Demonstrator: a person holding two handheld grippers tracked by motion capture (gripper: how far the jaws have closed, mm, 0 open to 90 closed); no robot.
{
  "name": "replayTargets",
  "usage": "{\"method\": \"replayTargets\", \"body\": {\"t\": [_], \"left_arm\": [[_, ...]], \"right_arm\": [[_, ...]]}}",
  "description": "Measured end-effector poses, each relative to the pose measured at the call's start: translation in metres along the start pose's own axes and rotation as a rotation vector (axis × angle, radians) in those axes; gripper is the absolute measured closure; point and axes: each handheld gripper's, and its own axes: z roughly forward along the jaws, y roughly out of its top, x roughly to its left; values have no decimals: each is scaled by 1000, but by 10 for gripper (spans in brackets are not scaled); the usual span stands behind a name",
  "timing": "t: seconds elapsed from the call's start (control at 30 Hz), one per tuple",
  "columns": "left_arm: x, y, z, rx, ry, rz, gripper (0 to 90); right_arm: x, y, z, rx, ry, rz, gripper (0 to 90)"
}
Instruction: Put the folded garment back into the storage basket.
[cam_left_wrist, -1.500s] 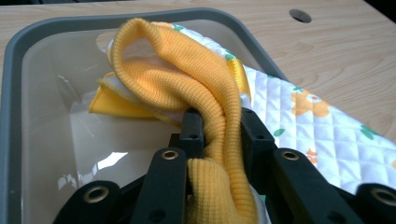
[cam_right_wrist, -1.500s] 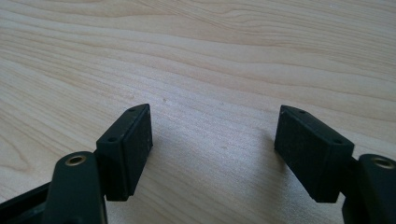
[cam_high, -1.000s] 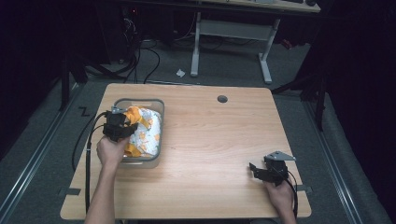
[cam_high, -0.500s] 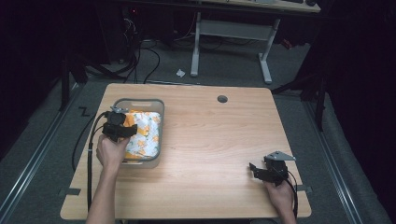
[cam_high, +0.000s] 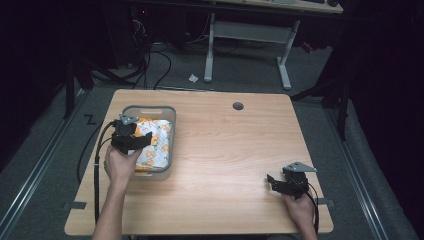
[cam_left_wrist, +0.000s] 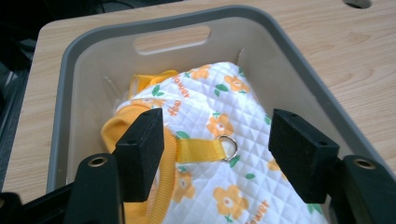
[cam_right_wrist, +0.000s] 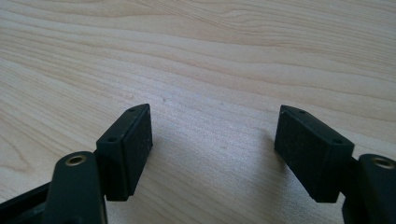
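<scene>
White quilted garment (cam_left_wrist: 219, 135), orange flowers, yellow strap, perhaps a bib, in grey bin (cam_left_wrist: 280, 42); both tools gaping, empty.

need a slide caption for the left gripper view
Open left gripper poised over a white quilted garment with orange flowers inside a grey plastic bin.

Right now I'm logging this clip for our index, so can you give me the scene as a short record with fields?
surface: wooden table
container: grey bin, at the table's left side
contents: quilted white garment with orange flowers, yellow strap and metal ring
left hand-held gripper: open, poised over the garment in the bin
right hand-held gripper: open, over bare table at the near right
</scene>
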Motion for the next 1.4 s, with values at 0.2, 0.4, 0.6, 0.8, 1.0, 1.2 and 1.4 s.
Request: {"method": "replayTargets", "body": {"t": [0.2, 0.4, 0.6, 0.8, 1.0, 1.2, 1.4], "left_arm": [[-8, 0, -9, -32, -23, 6, 356], [-17, 2, -13, -52, -47, -3, 339], [-27, 2, -17, -64, -64, 16, 329], [-36, 3, -24, -93, -91, 15, 315], [-48, 5, -28, -106, -128, 32, 311], [-62, 5, -32, -122, -152, 56, 309], [-76, 3, -32, -117, -185, 73, 308]], "right_arm": [[0, 0, 0, 0, 0, 1, 279], [0, 0, 0, 0, 0, -1, 279], [0, 0, 0, 0, 0, -1, 279], [0, 0, 0, 0, 0, -1, 279], [0, 0, 0, 1, 0, 0, 279], [0, 0, 0, 1, 0, 0, 279], [0, 0, 0, 0, 0, -1, 279]]}}
